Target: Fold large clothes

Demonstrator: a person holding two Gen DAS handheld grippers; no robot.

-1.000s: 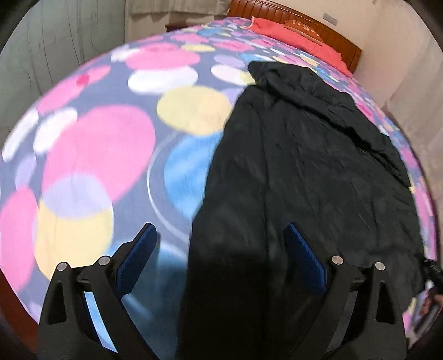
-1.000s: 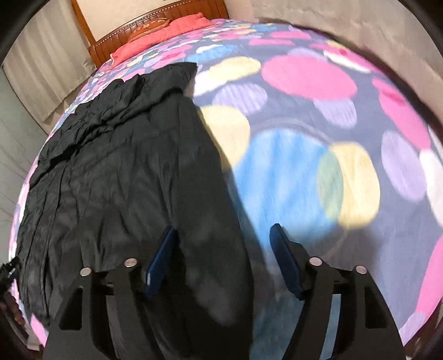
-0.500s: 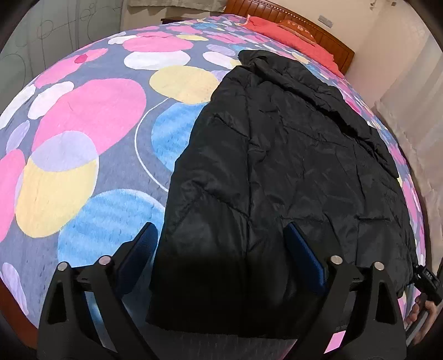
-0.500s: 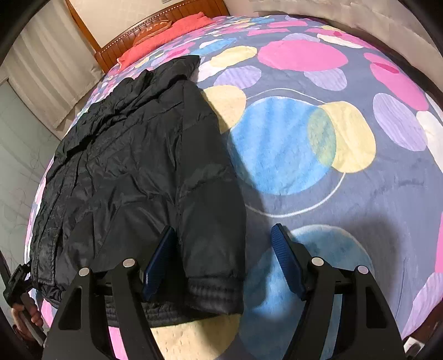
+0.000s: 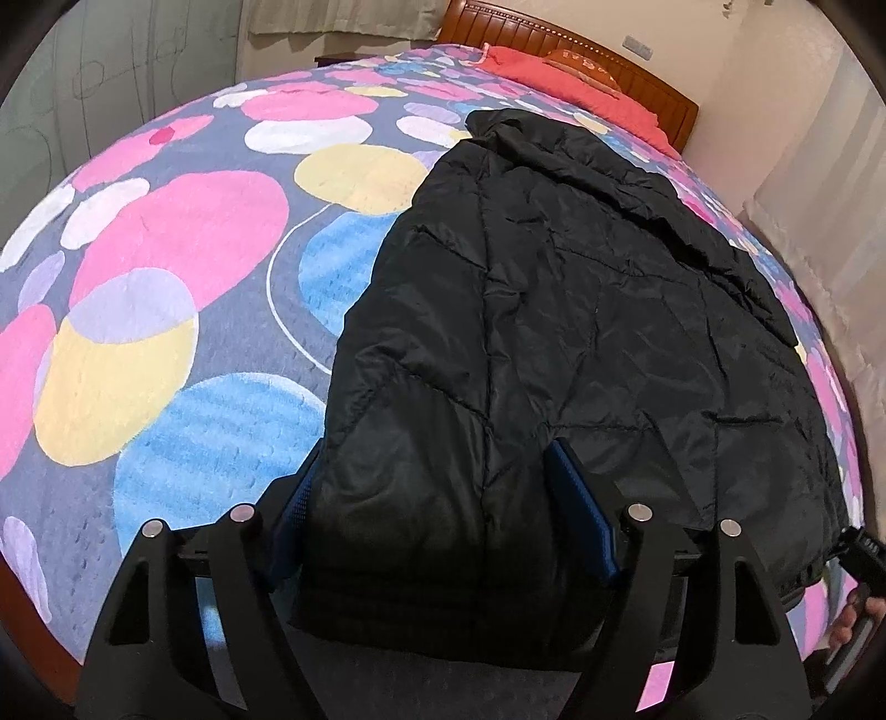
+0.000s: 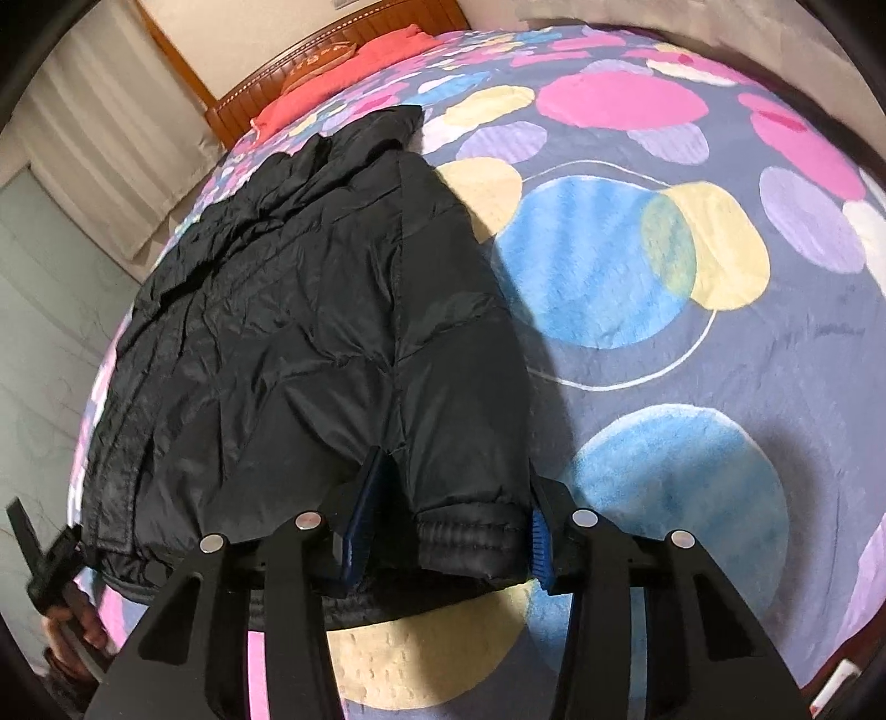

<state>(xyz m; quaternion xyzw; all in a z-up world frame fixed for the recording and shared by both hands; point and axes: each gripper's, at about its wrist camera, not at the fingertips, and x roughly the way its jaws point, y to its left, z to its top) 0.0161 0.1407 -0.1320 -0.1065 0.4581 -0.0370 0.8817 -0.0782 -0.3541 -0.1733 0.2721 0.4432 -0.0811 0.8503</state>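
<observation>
Your black padded jacket point(image 5: 581, 332) lies flat on the bed point(image 5: 166, 343), collar toward the wooden headboard point(image 5: 581, 50) and the red pillow point(image 5: 559, 83), hem at the near edge of the spotted bedspread. Its near hem is cut off behind both claws, so you cannot see where the fabric ends under them. The far sleeve, along the edge by the curtain point(image 6: 111, 138), is crumpled and hard to make out.

Your left claw point(image 5: 437, 520) reaches in low at the near edge with its jaws wide, one blue pad on each side of the sleeve end; part of the left pad is hidden by the fabric, and whether the pads touch the cloth cannot be told. Your right claw point(image 6: 443, 526) is also low and spread wide, straddling the ribbed cuff point(image 6: 470, 548) of the near sleeve, without pinching it. In each view the other claw's handle and your fingers show only at the frame's rim.
</observation>
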